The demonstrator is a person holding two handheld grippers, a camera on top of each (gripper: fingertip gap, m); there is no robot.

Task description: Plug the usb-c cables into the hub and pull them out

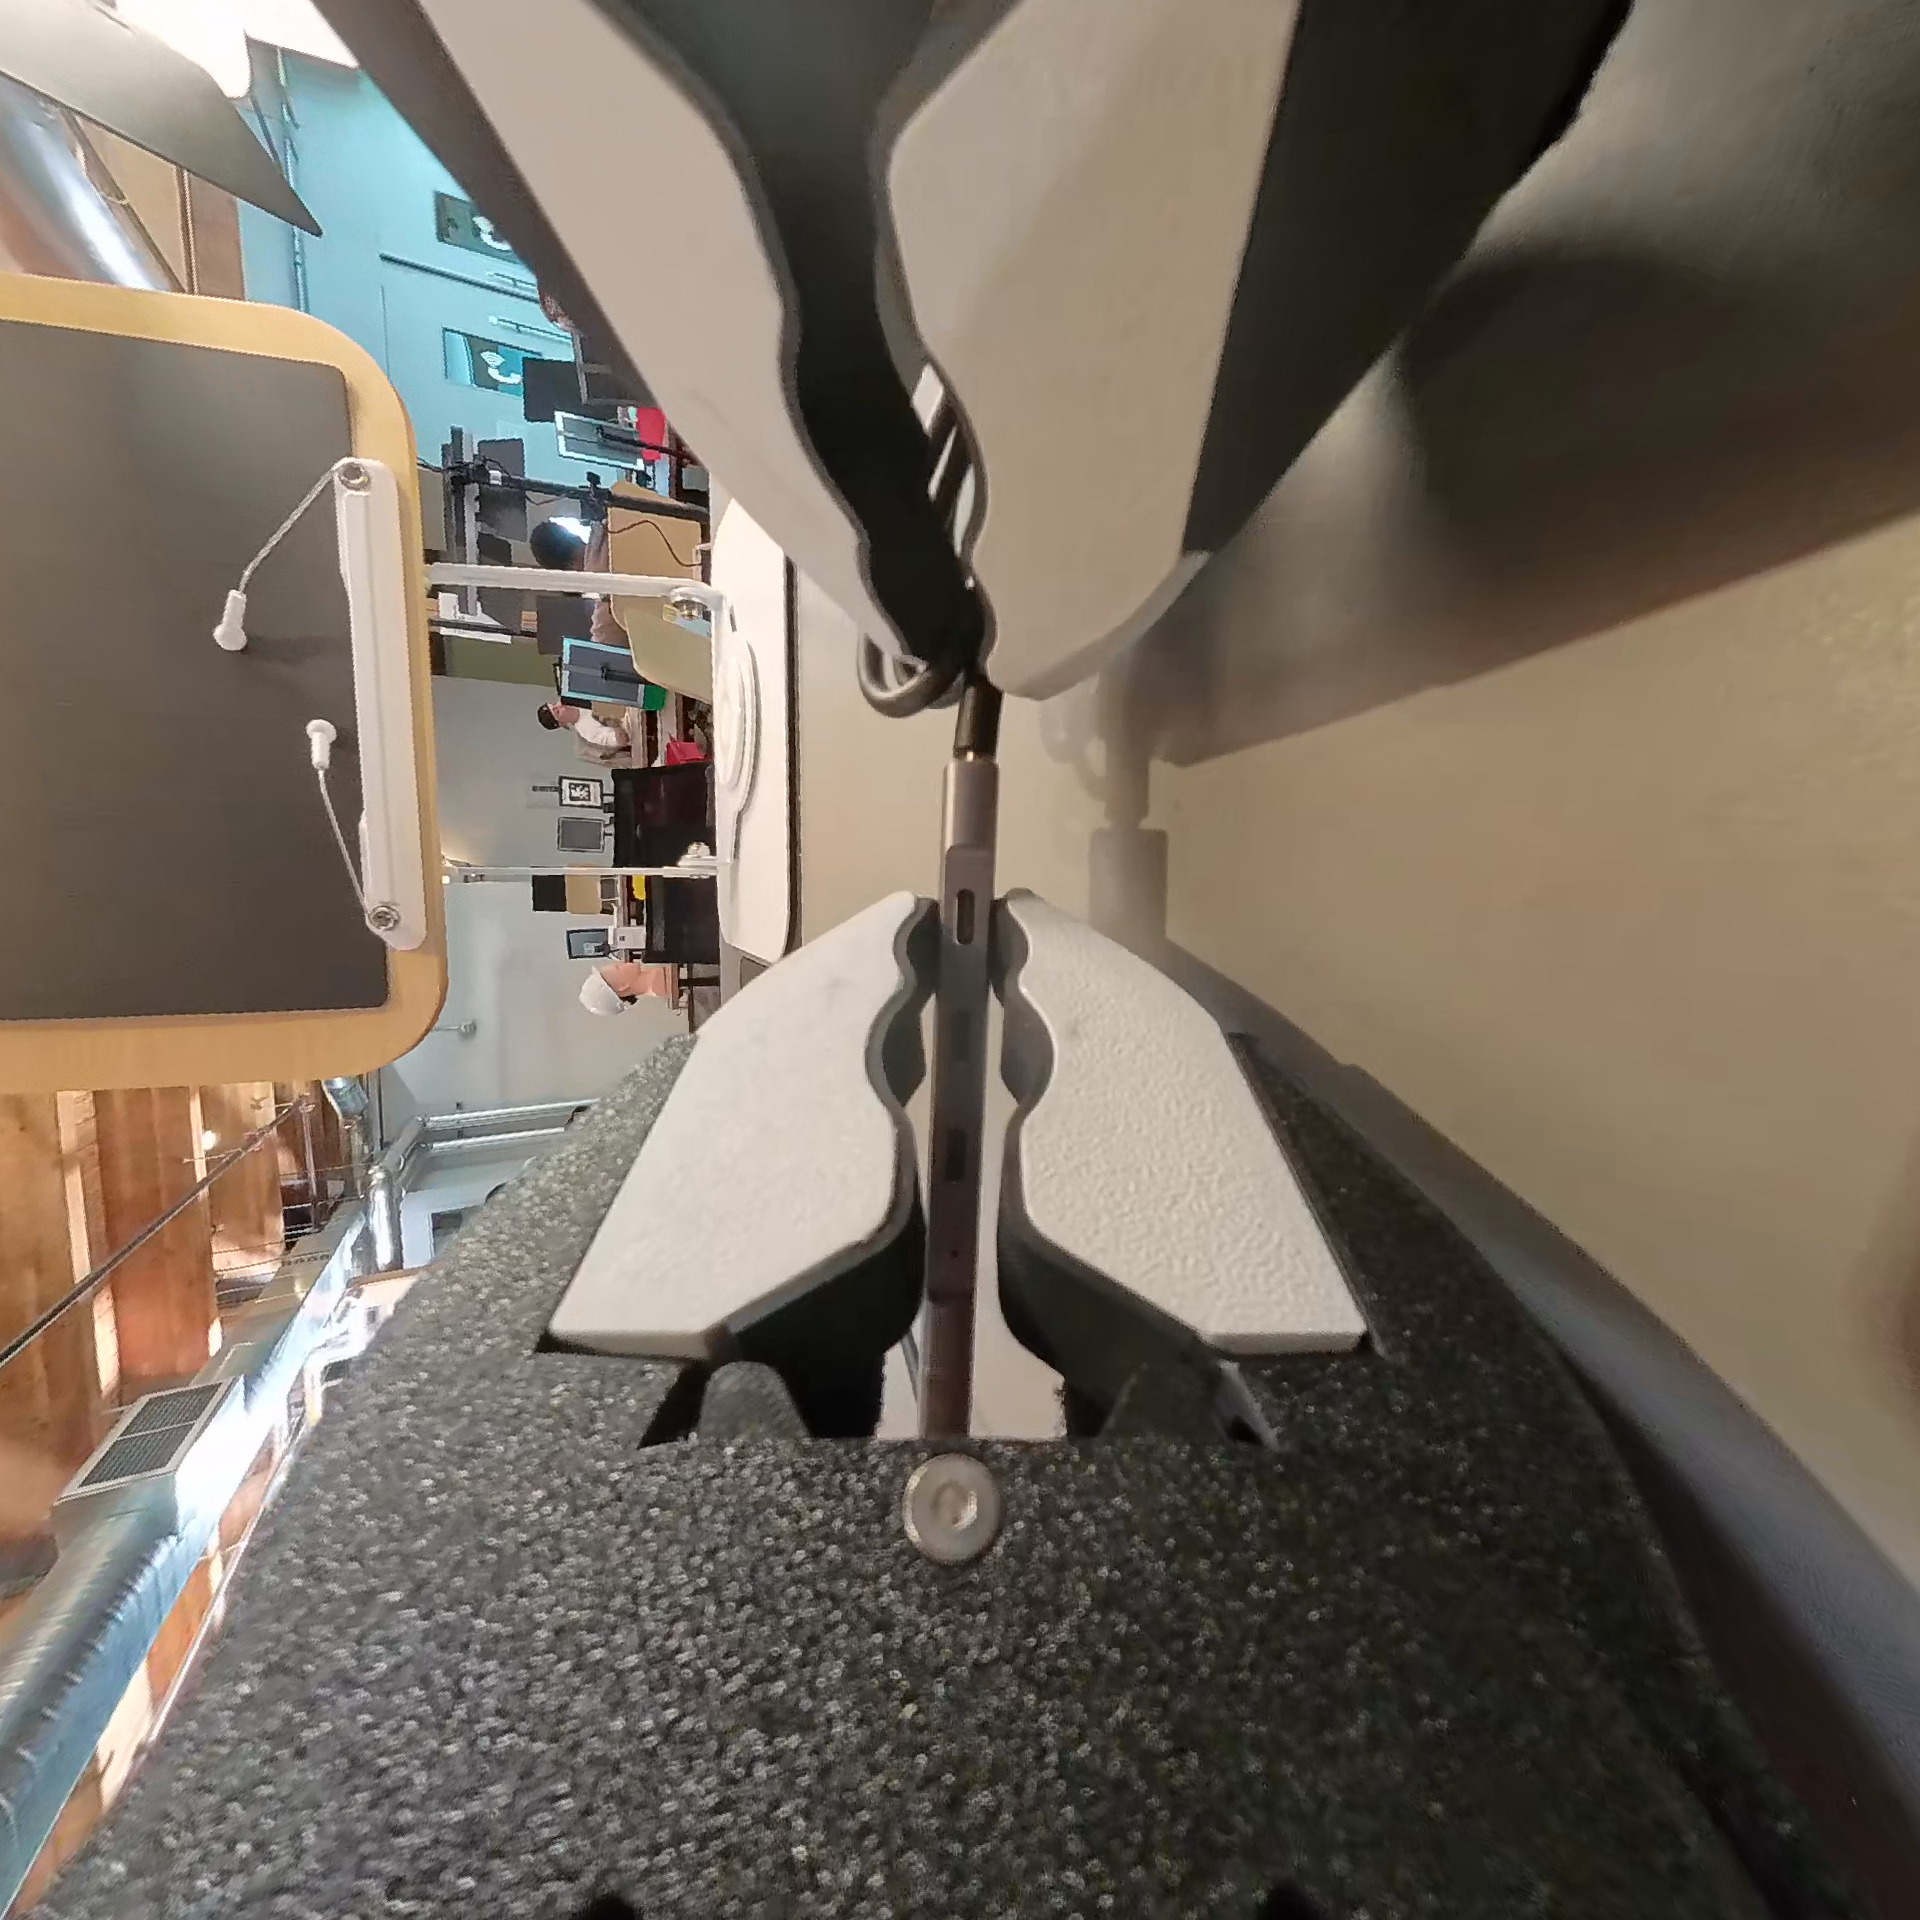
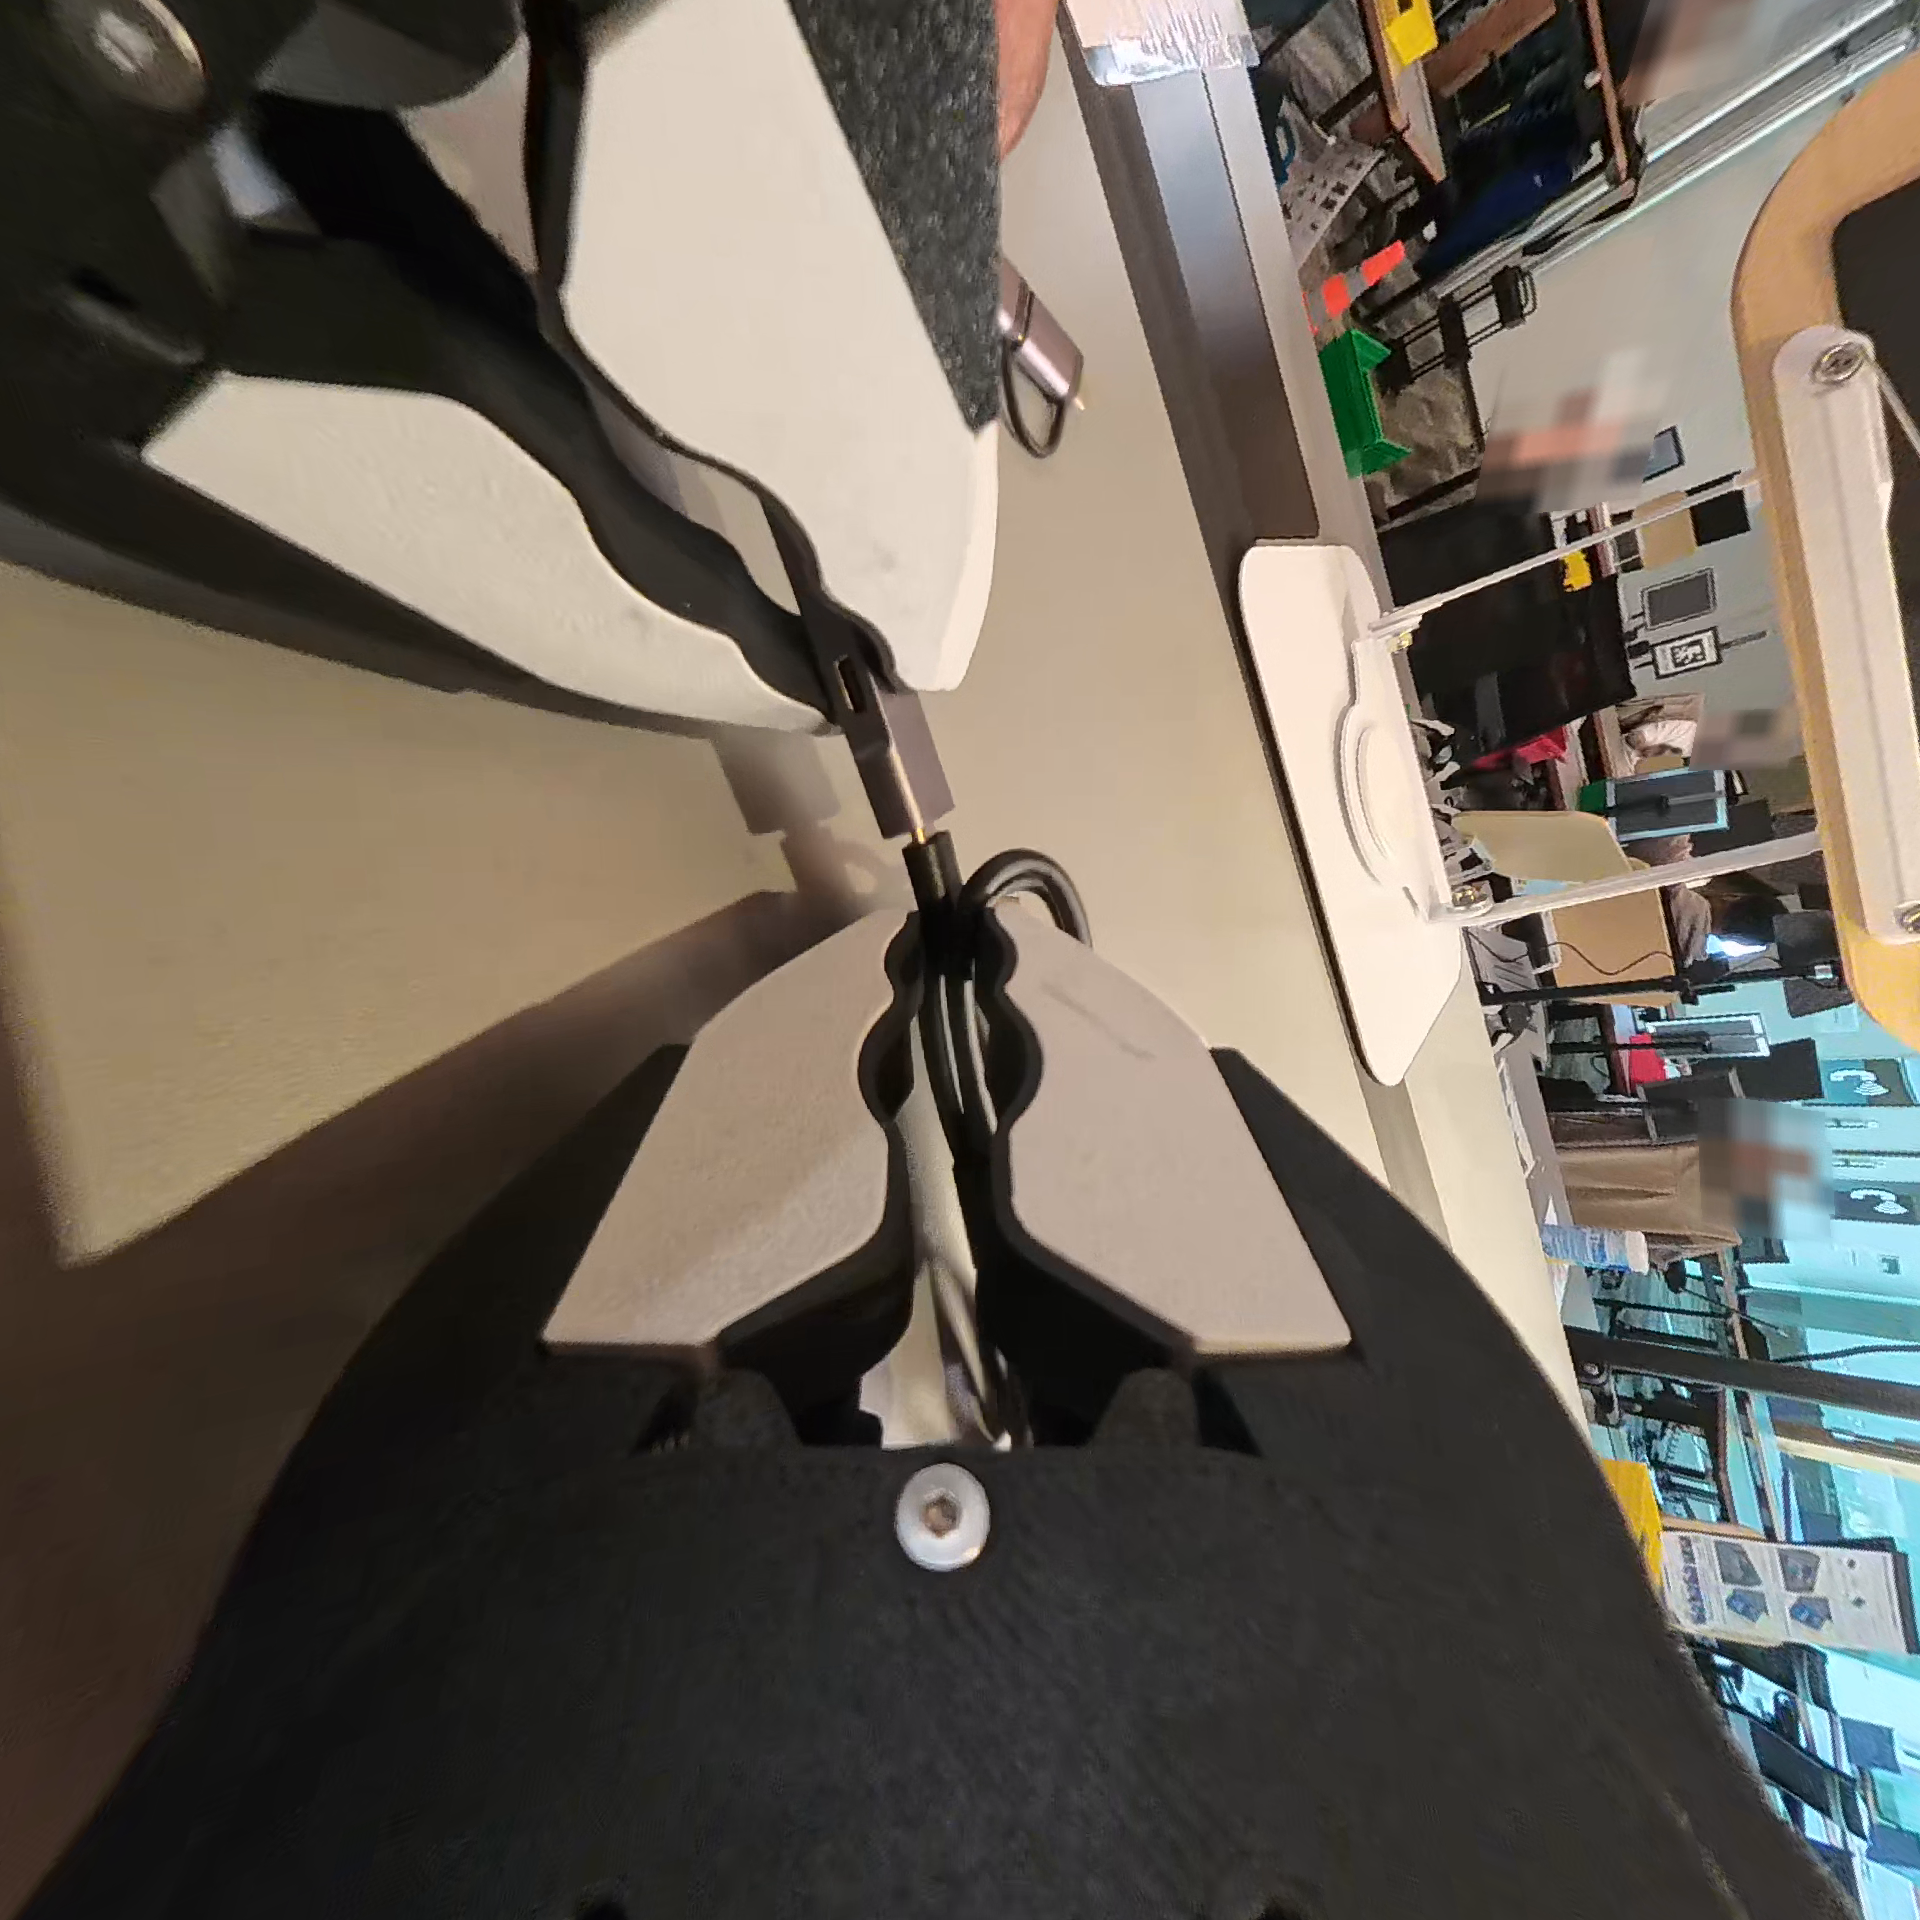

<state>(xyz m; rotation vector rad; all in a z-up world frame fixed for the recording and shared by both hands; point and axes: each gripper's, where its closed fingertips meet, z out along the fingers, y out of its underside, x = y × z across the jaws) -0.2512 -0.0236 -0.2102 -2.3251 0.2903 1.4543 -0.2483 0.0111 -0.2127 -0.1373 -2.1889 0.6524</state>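
My left gripper (image 1: 961,914) is shut on a slim grey hub (image 1: 958,1049), held edge-on between its white fingers, with ports along the hub's side. My right gripper (image 2: 945,935) is shut on the black plug of a usb-c cable (image 2: 933,883), and the cable loops back between its fingers. The plug meets the end of the hub (image 2: 909,764), with a sliver of metal tip showing between them. In the left wrist view the right gripper (image 1: 935,644) comes in from above with the plug (image 1: 975,727). In the right wrist view the left gripper (image 2: 862,675) comes in from the upper left.
A second grey connector with a dark cable loop (image 2: 1039,353) lies on the beige table (image 2: 1122,644). A white stand base (image 2: 1340,810) sits near the table's edge. A wood-framed dark board with a white bar (image 1: 197,665) hangs beyond it. People work far behind. My right fingertips sit around 4 cm from my left ones.
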